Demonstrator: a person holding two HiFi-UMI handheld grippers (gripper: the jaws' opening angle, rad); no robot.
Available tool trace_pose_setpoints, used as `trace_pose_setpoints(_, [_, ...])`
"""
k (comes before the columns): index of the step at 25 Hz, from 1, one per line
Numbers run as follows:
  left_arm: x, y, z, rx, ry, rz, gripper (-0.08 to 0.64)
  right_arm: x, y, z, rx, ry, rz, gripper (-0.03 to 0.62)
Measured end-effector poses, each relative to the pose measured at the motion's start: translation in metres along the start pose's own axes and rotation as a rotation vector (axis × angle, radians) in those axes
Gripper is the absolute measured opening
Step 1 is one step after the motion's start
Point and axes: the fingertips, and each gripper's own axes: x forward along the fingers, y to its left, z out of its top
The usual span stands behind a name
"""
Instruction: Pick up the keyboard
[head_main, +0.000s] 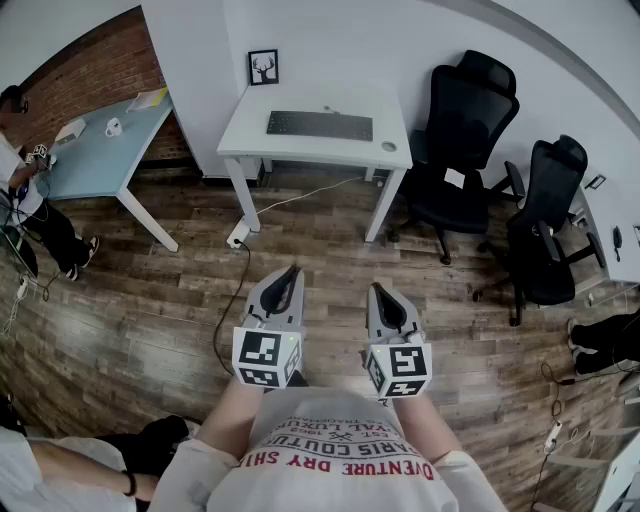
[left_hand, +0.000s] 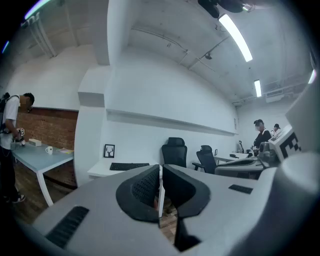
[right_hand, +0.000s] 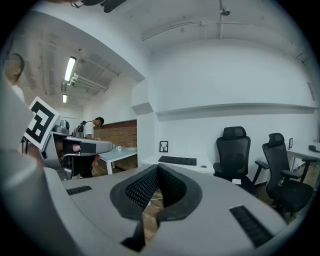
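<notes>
Keyboard (head_main: 319, 125) lies flat on the white desk (head_main: 245, 135) by the wall, well apart from left gripper (head_main: 291, 270) and right gripper (head_main: 377, 289), both side by side over the wood floor (head_main: 150, 300), jaws closed together, nothing between them.

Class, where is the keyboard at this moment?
Head view, top centre: the keyboard lies on the white desk, right of the framed deer picture, left of a black office chair.
</notes>
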Motion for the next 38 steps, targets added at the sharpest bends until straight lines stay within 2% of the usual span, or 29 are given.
trace_pose_setpoints(10, [0.015, 0.006, -0.004, -0.005, 0.01, 0.002, 0.038, 0.016, -0.006, -0.004, -0.002, 0.009, 0.003, 0.026])
trace_pose_setpoints(17, [0.029, 0.03, -0.005, -0.013, 0.017, 0.001, 0.038, 0.04, -0.01, -0.005, 0.032, 0.016, -0.031, 0.026])
trace_pose_setpoints(25, [0.059, 0.095, -0.004, -0.014, 0.021, -0.023, 0.038, 0.102, 0.007, -0.001, 0.03, 0.024, -0.061, 0.026])
trace_pose_setpoints(30, [0.082, 0.137, -0.011, -0.006, 0.061, -0.061, 0.038, 0.148, 0.022, 0.001, 0.015, 0.043, -0.07, 0.026])
trace_pose_setpoints(38, [0.123, 0.184, -0.021, -0.044, 0.087, -0.045, 0.038, 0.206, 0.021, -0.005, 0.013, 0.086, -0.063, 0.026])
